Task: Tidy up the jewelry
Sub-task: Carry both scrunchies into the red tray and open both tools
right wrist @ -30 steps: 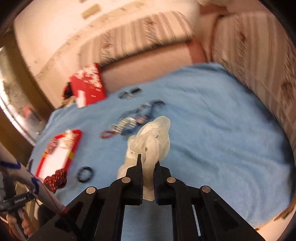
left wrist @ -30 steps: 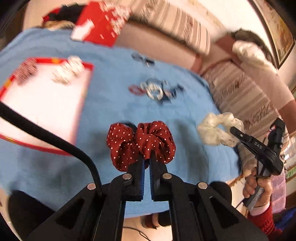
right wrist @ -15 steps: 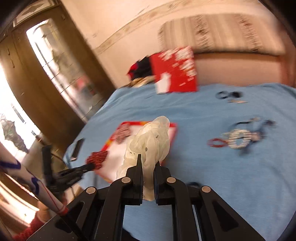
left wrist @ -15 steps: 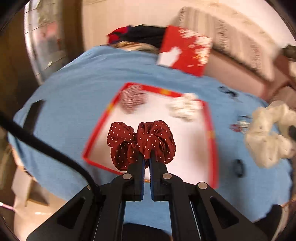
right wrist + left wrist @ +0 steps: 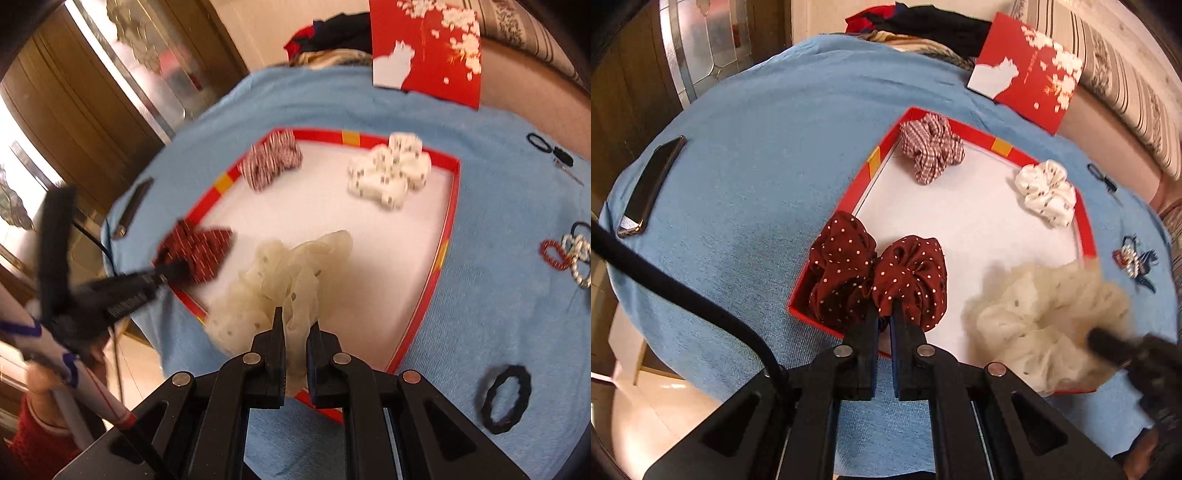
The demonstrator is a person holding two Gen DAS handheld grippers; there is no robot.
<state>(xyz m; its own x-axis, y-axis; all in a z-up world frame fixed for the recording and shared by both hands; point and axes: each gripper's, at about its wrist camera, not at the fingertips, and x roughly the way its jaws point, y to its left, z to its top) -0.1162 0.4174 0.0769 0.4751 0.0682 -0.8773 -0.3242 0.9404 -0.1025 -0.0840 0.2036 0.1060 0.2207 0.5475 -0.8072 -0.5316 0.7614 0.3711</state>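
Note:
A dark red white-dotted scrunchie [image 5: 908, 273] hangs over the near left corner of the red-rimmed white tray [image 5: 1086, 225]. My left gripper [image 5: 884, 314] still pinches it, though its jaws are opening. To its right, my right gripper [image 5: 295, 317] is shut on a cream sheer scrunchie [image 5: 280, 280] that rests low over the tray's near edge. In the right wrist view the left gripper [image 5: 173, 271] and the red scrunchie [image 5: 199, 251] show at the tray's left edge. A red checked scrunchie [image 5: 931, 151] and a white printed scrunchie [image 5: 1047, 192] lie at the tray's far side.
The tray sits on a blue cloth. A dark phone [image 5: 650, 184] lies at the left, and a red card [image 5: 1030, 74] leans at the back. Right of the tray are a black hair tie [image 5: 506, 398], bracelets [image 5: 569, 258] and small hair ties [image 5: 543, 142]. A striped sofa is behind.
Both grippers carried their scrunchies leftward across the cloth and down over the tray. The red one now droops onto the tray's near left corner, the cream one onto its near edge.

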